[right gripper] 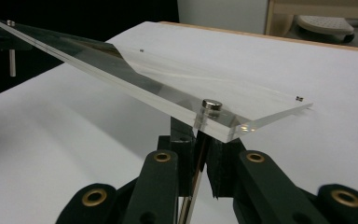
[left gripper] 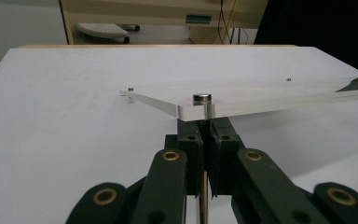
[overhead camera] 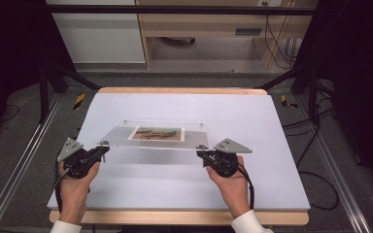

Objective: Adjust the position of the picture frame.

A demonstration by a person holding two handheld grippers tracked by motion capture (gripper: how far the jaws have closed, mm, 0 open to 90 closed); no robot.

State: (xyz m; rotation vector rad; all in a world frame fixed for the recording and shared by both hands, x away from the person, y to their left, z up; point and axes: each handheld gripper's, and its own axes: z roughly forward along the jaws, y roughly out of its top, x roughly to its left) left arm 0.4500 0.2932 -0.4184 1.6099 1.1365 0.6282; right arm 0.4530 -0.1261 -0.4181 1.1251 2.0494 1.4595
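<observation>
You have the clear frame [overhead camera: 158, 133] up off the table [overhead camera: 272, 184], a gripper at each near corner, and that split is likely what keeps the wide panel from sagging or twisting. Your left gripper [overhead camera: 104, 147] is clamped tight on the thin metal leg [left gripper: 204, 196] that hangs under the near-left corner, below its round cap [left gripper: 202, 98]; your right gripper [overhead camera: 201, 151] is clamped just as narrowly on the matching leg [right gripper: 192, 186] under the near-right corner. Holding the legs rather than the sheet probably spares the acrylic from marks and gives the jaws something slim to bite. From the left gripper the frame spreads toward 1 o'clock; from the right one it runs toward 11 o'clock, with the photo [overhead camera: 156, 133] sandwiched in the middle. In the right gripper view the panel looks tilted, its far end higher. It hangs above the table's centre, casting a shadow just below it.
</observation>
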